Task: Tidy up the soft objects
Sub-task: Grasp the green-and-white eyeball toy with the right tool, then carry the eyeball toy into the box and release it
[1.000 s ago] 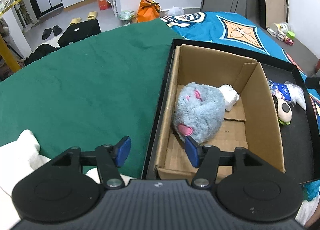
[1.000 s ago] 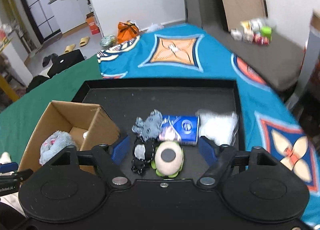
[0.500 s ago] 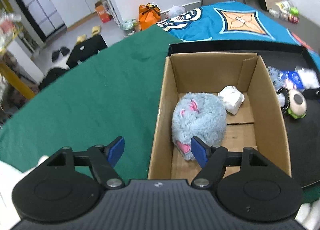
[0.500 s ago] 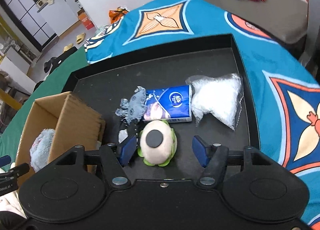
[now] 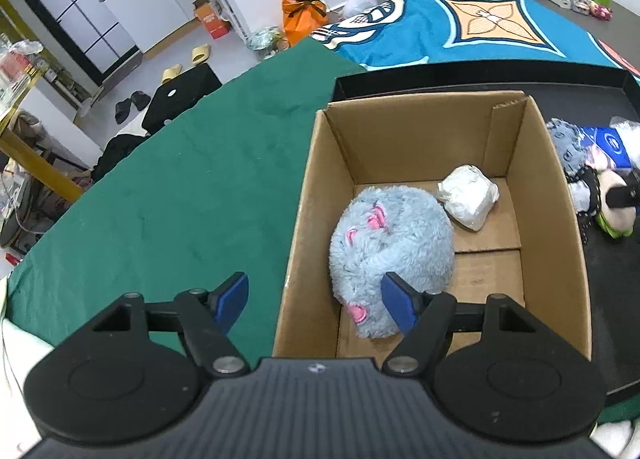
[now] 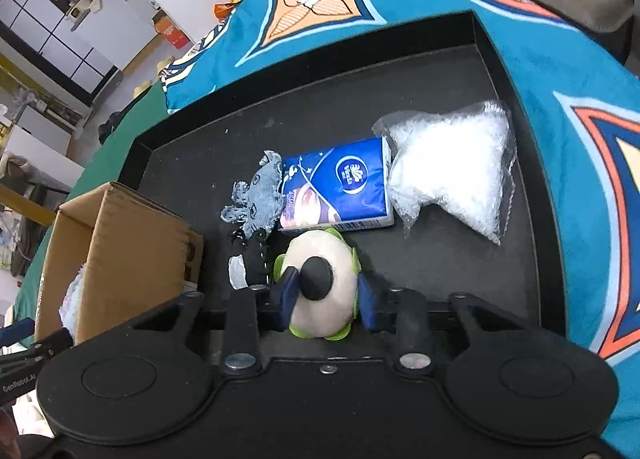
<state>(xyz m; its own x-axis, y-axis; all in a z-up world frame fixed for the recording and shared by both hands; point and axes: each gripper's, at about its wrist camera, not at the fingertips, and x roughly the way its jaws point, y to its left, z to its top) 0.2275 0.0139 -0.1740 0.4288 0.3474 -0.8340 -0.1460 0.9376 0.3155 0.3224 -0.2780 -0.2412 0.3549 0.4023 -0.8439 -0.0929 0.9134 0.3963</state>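
My right gripper [image 6: 326, 299] is shut on a cream and green plush toy [image 6: 320, 303] with a black nose, low over the black tray [image 6: 400, 59]. The toy also shows in the left wrist view [image 5: 618, 211]. A blue tissue pack [image 6: 340, 183], a grey fuzzy piece [image 6: 258, 193] and a clear bag of white filling [image 6: 452, 163] lie beyond it. My left gripper [image 5: 316, 305] is open and empty above the near left wall of the cardboard box [image 5: 304, 195], which holds a blue-grey plush [image 5: 392, 247] and a white wrapped bundle [image 5: 468, 201].
The box [image 6: 132, 243] stands in the tray's left part. A green cloth [image 5: 180, 179] covers the table left of the tray, a blue patterned cloth [image 6: 560, 59] covers the right. White fabric [image 5: 20, 343] lies near the front left.
My right gripper moved forward and down and closed on the cream and green toy. My left gripper drifted slightly and stayed open over the box's left wall.
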